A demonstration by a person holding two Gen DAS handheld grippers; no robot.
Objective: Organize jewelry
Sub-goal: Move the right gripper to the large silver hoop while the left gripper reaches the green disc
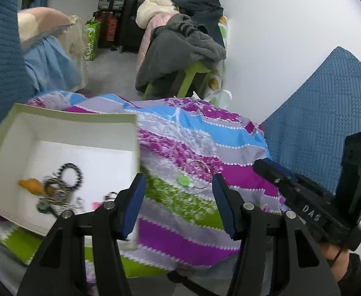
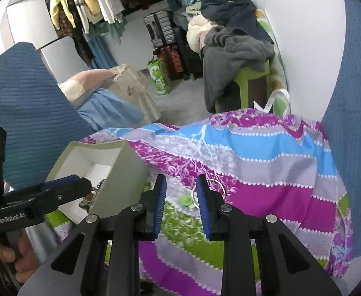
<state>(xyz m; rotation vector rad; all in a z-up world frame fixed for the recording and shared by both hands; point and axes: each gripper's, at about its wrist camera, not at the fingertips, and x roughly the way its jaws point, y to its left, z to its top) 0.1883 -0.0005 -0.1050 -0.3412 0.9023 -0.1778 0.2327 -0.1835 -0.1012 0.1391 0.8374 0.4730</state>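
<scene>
Your right claw (image 2: pixel 181 192) is apart, near the green charm (image 2: pixel 186 200) with its rings. Close on it, then carry it left to the box (image 2: pixel 121 172). Your left claw (image 1: pixel 179 197) is apart too.

A striped bedspread (image 2: pixel 266 153) in purple, blue, grey and green fills the foreground. Beyond it, a green stool (image 2: pixel 251 83) carries a heap of grey and dark clothes (image 2: pixel 234 46). Suitcases (image 2: pixel 163 32) stand against the far wall, with hanging garments (image 2: pixel 86 2) to their left.
</scene>
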